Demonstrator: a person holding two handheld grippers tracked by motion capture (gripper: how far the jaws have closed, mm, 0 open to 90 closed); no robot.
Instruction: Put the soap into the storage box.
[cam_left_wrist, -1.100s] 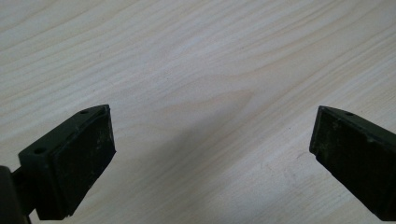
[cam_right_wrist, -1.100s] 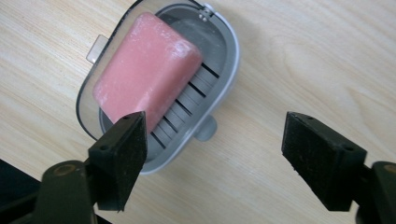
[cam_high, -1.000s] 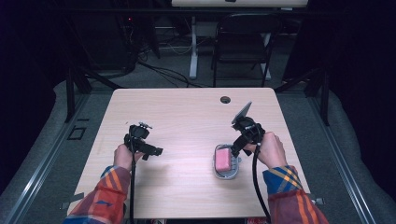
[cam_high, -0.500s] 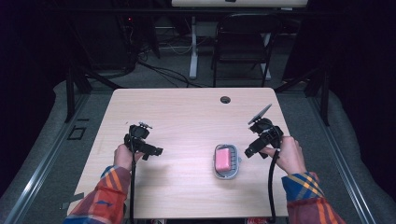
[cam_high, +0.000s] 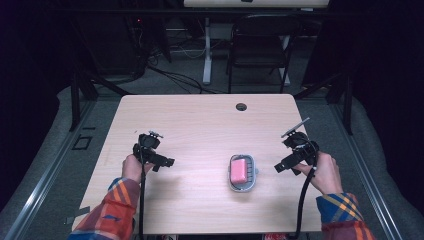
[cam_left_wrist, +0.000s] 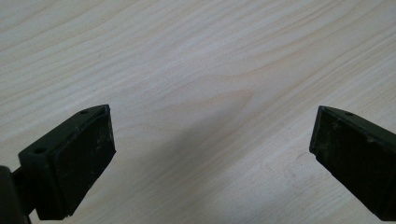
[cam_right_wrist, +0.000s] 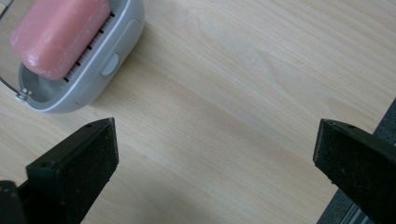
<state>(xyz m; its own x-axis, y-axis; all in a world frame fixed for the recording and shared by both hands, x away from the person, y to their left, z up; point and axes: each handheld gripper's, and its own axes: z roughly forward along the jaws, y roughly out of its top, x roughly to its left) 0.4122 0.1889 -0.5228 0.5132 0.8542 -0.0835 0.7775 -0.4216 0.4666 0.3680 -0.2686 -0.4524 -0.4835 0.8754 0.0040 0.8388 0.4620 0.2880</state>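
Note:
A pink bar of soap (cam_high: 238, 170) (cam_right_wrist: 58, 32) lies in a grey soap dish (cam_high: 243, 185) (cam_right_wrist: 112, 51) on the right half of the wooden table (cam_high: 200, 125). My right gripper (cam_high: 281, 167) (cam_right_wrist: 215, 172) hovers to the right of the dish, apart from it; its jaws have just been opening and stand open with only bare wood between them. My left gripper (cam_high: 165, 163) (cam_left_wrist: 210, 163) is held over the left part of the table, open, with nothing between its jaws.
A round cable hole (cam_high: 241, 106) sits near the table's far edge. Beyond the table stand a black chair (cam_high: 260, 45) and a white desk leg (cam_high: 206, 50) with cables on the floor. The table's right edge (cam_right_wrist: 373, 135) lies close to my right gripper.
My right gripper has moved right, away from the soap dish, and its jaws have spread apart. The soap stays in the dish. The left hand has not moved.

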